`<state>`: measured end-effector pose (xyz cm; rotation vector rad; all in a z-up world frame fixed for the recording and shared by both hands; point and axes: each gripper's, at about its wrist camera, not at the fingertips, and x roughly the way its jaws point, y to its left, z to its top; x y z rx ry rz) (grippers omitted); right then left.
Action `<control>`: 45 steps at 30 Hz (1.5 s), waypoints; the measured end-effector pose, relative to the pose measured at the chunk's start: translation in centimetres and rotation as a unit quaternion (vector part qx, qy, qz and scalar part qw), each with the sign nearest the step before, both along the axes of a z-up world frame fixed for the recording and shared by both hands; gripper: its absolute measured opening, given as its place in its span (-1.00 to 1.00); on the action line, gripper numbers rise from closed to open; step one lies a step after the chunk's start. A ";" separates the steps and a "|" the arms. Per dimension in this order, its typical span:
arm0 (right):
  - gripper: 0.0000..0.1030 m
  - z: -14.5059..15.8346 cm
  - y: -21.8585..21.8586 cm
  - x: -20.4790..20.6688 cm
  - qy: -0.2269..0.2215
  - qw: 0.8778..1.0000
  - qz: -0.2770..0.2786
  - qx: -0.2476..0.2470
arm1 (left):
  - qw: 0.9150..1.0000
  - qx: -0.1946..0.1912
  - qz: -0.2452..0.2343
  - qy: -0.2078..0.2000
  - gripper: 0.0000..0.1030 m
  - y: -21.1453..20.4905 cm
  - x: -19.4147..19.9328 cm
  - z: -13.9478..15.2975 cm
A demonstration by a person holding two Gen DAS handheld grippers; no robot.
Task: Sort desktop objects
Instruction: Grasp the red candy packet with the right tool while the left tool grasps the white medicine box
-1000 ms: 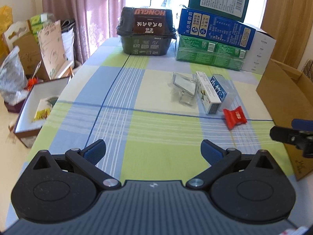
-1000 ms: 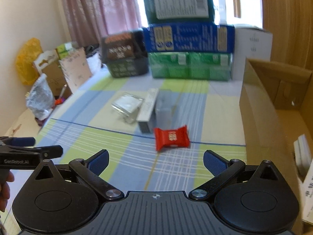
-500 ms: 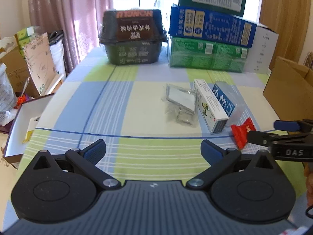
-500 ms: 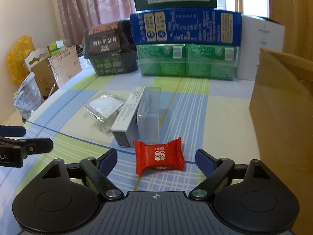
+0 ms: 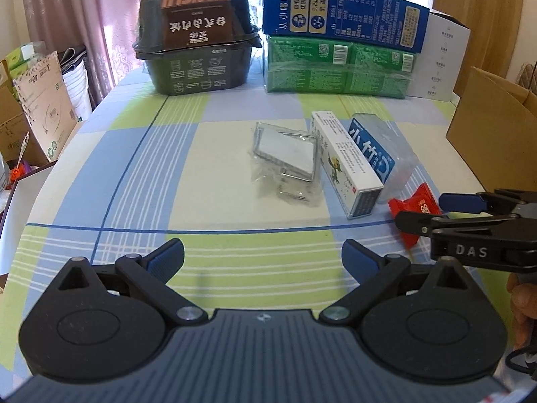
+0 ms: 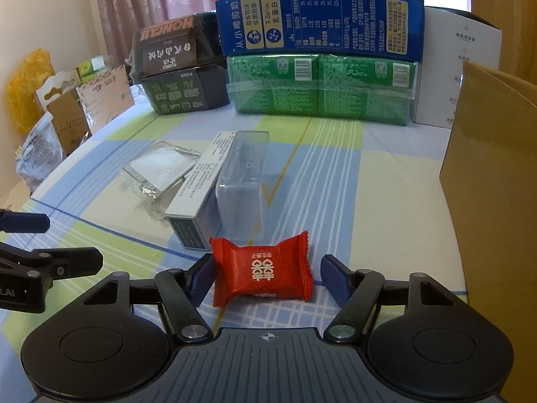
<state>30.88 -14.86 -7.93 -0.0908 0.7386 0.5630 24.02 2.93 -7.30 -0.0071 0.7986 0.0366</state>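
Note:
A red candy packet (image 6: 263, 273) lies on the checked tablecloth between the fingers of my right gripper (image 6: 266, 278). Its jaws are closing: the left pad is at the wrapper's edge, and a gap remains at the right pad. In the left wrist view the same candy (image 5: 416, 208) shows between the right gripper's fingers (image 5: 449, 201). My left gripper (image 5: 263, 258) stands open over bare cloth with nothing between its fingers. Just beyond the candy lie a white medicine box (image 6: 198, 188), a clear plastic box (image 6: 245, 184) and a clear packet (image 6: 157, 171).
An open cardboard box (image 6: 496, 168) stands at the table's right edge. A black container (image 5: 198, 57), a blue carton (image 5: 342, 23), green packs (image 5: 339, 67) and a white box (image 5: 443, 57) line the back. Boxes and bags (image 5: 33, 117) crowd the floor to the left.
Both grippers came forward and lower over the table. The right gripper's jaws narrowed, and the red candy now lies between them. The left gripper stayed open.

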 end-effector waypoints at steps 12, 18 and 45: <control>0.00 -0.4 1.0 -0.3 -0.016 0.999 0.021 -0.021 | 1.000 -0.007 0.012 0.004 0.91 0.1 0.2 -0.2; -0.16 -0.2 1.1 -0.4 -0.014 0.999 0.018 -0.027 | 1.000 -0.014 0.006 -0.003 0.91 -0.4 0.4 -0.4; -0.22 1.4 -2.2 1.1 -0.012 0.997 -0.071 0.000 | 0.996 -0.065 -0.062 -0.030 -0.12 -5.7 4.1 -1.5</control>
